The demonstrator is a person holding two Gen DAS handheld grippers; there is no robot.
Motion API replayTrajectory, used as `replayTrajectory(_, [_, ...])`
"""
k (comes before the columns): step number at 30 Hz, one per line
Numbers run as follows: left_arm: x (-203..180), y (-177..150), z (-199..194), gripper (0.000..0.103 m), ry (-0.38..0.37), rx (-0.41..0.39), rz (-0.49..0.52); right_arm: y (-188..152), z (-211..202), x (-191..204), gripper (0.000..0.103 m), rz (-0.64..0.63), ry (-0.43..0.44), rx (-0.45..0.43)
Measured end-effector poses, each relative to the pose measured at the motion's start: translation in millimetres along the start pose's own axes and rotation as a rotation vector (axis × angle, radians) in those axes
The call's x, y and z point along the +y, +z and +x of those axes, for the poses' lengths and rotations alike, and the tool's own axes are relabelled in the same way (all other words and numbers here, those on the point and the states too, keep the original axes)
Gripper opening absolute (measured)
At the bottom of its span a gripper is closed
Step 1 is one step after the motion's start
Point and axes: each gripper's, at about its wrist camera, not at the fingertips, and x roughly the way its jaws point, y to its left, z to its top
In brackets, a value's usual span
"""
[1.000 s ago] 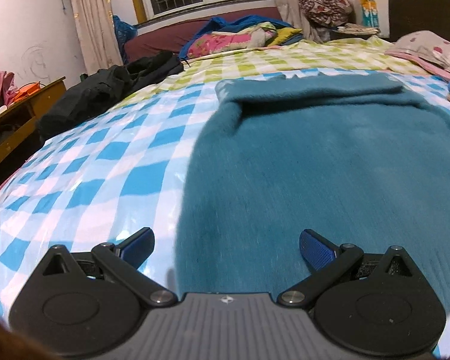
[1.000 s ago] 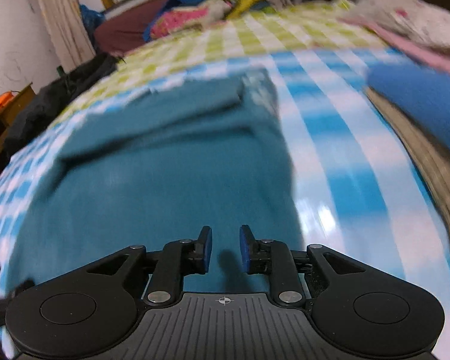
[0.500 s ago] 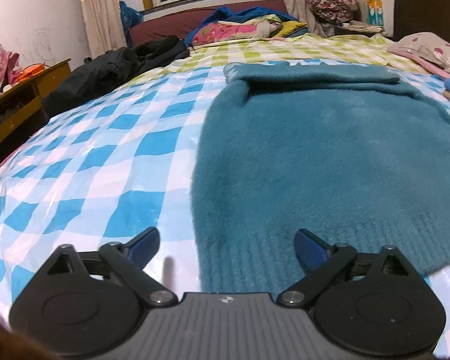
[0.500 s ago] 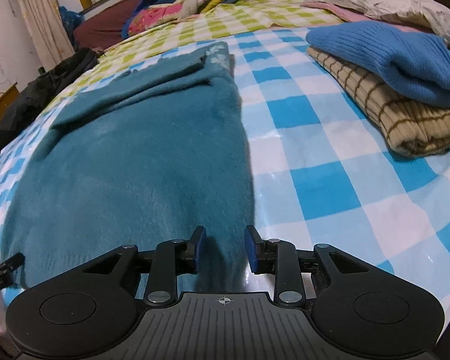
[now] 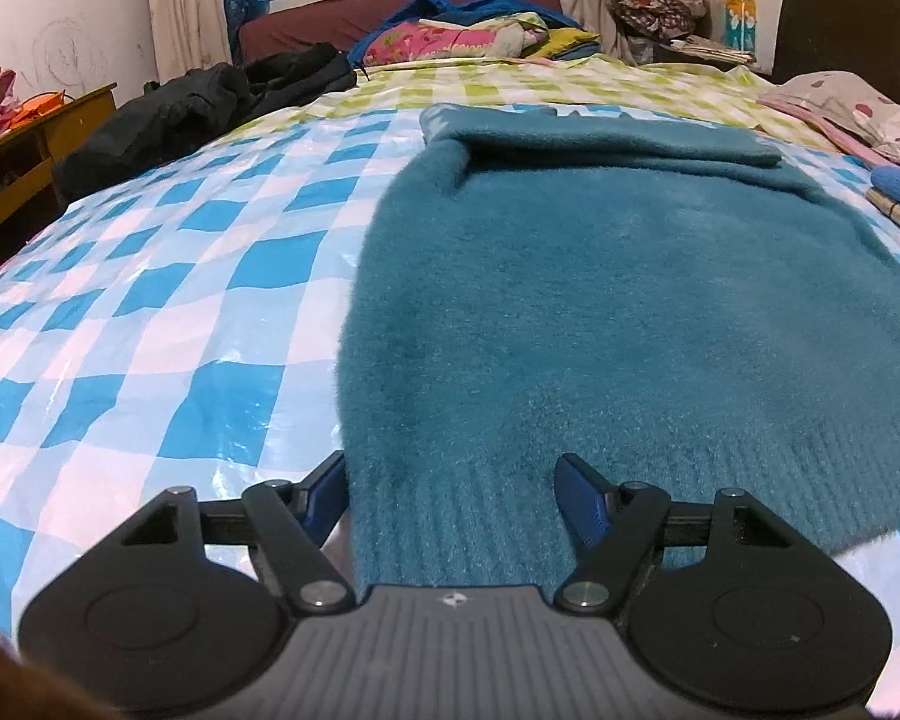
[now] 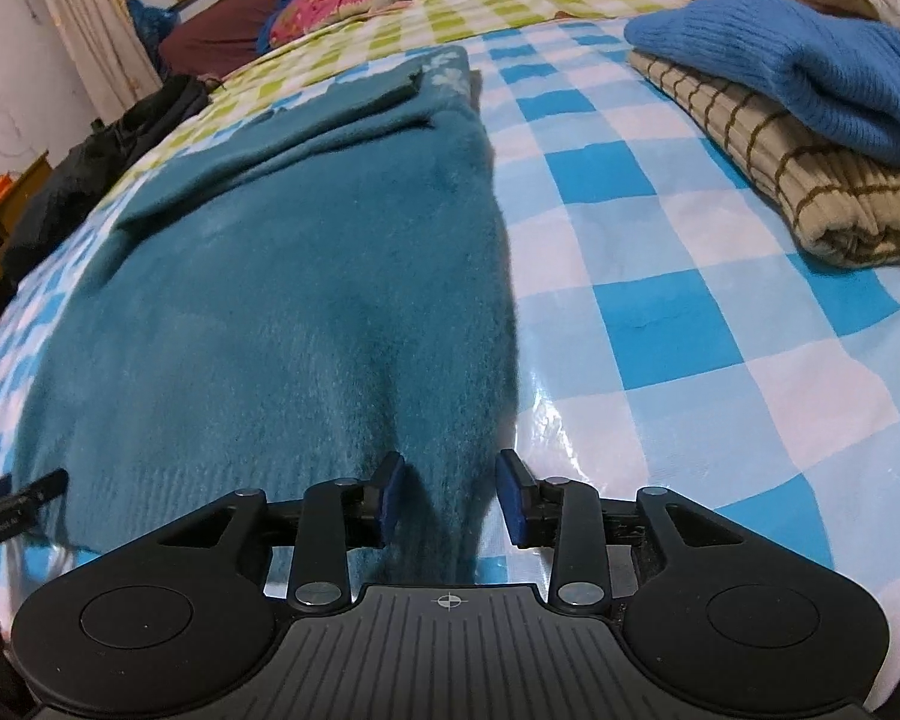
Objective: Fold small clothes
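A fuzzy teal sweater (image 5: 600,300) lies flat on the blue-and-white checked bed cover (image 5: 150,312), its sleeves folded across the far end. My left gripper (image 5: 453,501) is open, with the sweater's near left hem corner between its fingers. My right gripper (image 6: 450,498) is open, straddling the near right hem corner of the sweater (image 6: 282,300). The tip of the left gripper shows at the left edge of the right wrist view (image 6: 12,504).
A folded blue sweater (image 6: 798,60) lies on a folded striped beige one (image 6: 810,180) at the right. Black clothes (image 5: 210,102) lie at the far left, a wooden desk (image 5: 24,150) beyond. Pillows (image 5: 846,108) and bedding (image 5: 468,30) are at the far end.
Both grippers have moved back and down to the sweater's near hem. The right gripper's jaws have opened wider; the left gripper's jaws have narrowed around the left corner.
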Motion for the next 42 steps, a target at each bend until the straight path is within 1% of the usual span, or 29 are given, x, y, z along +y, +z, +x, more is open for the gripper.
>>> replayTrajectory(4, [-1.6,1.2,1.7,0.079,0.005,0.011,-0.003,-1.2,0.5,-4.0,0.035,0.02,0.037,0.005])
replayTrajectory(6, [-2.0,2.8,1.1,0.075,-0.002,0.014,-0.003,0.4,3.6,-3.0,0.037,0.021,0.043,0.008])
replayTrajectory(8, [-0.7,3.6,-0.5,0.064,-0.017,0.017,-0.013,3.0,5.7,0.1,0.037,0.017,0.045,0.015])
replayTrajectory(9, [-0.2,4.3,-1.6,0.061,-0.018,0.017,-0.018,4.2,6.2,0.2,0.036,0.019,0.047,0.02])
replayTrajectory(10, [0.4,4.9,-2.2,0.056,-0.016,0.016,-0.02,5.2,6.5,-1.1,0.034,0.032,0.05,0.025])
replayTrajectory(11, [0.6,5.8,-3.1,0.051,-0.018,0.015,-0.023,6.2,6.3,-3.5,0.025,0.044,0.063,0.03])
replayTrajectory(12, [0.6,6.7,-4.0,0.048,-0.019,0.013,-0.026,6.4,5.9,-6.1,0.019,0.06,0.08,0.034])
replayTrajectory(13, [0.2,8.0,-5.1,0.043,-0.016,0.01,-0.025,6.6,5.7,-9.8,0.016,0.089,0.108,0.04])
replayTrajectory(14, [-0.1,9.8,-6.5,0.038,-0.016,0.007,-0.023,6.7,5.6,-12.9,0.015,0.12,0.135,0.045])
replayTrajectory(15, [0.2,11.9,-7.5,0.036,-0.019,0.006,-0.026,7.2,5.6,-15.4,0.014,0.149,0.163,0.048])
replayTrajectory(17, [1.3,16.9,-9.6,0.025,-0.034,0.005,-0.04,8.1,5.2,-18.9,0.014,0.209,0.229,0.04])
replayTrajectory(19, [4.2,22.5,-11.9,0.02,-0.061,-0.008,-0.07,9.3,3.5,-19.4,0.013,0.256,0.288,0.02])
replayTrajectory(21, [9.5,28.6,-13.6,0.019,-0.096,-0.029,-0.116,11.5,0.9,-17.0,0.013,0.282,0.332,-0.007])
replayTrajectory(24, [15.0,35.2,-15.9,0.018,-0.144,-0.065,-0.17,17.2,-3.0,-12.6,0.013,0.298,0.37,-0.048])
replayTrajectory(29, [11.4,33.0,-12.4,0.018,-0.123,-0.067,-0.14,26.1,-5.8,-6.7,0.013,0.287,0.38,-0.082])
replayTrajectory(36, [14.4,19.0,-9.5,0.018,-0.061,-0.034,-0.109,18.8,-1.0,-2.3,0.013,0.223,0.302,-0.061])
replayTrajectory(39, [14.7,13.3,-7.6,0.018,-0.037,-0.02,-0.093,14.3,1.9,-1.6,0.016,0.196,0.268,-0.036])
replayTrajectory(40, [14.0,11.3,-7.0,0.02,-0.036,-0.016,-0.088,12.9,2.7,-1.2,0.017,0.183,0.256,-0.029])
replayTrajectory(42, [13.4,8.9,-4.2,0.024,-0.036,-0.009,-0.082,10.7,5.1,-0.7,0.023,0.158,0.227,-0.016])
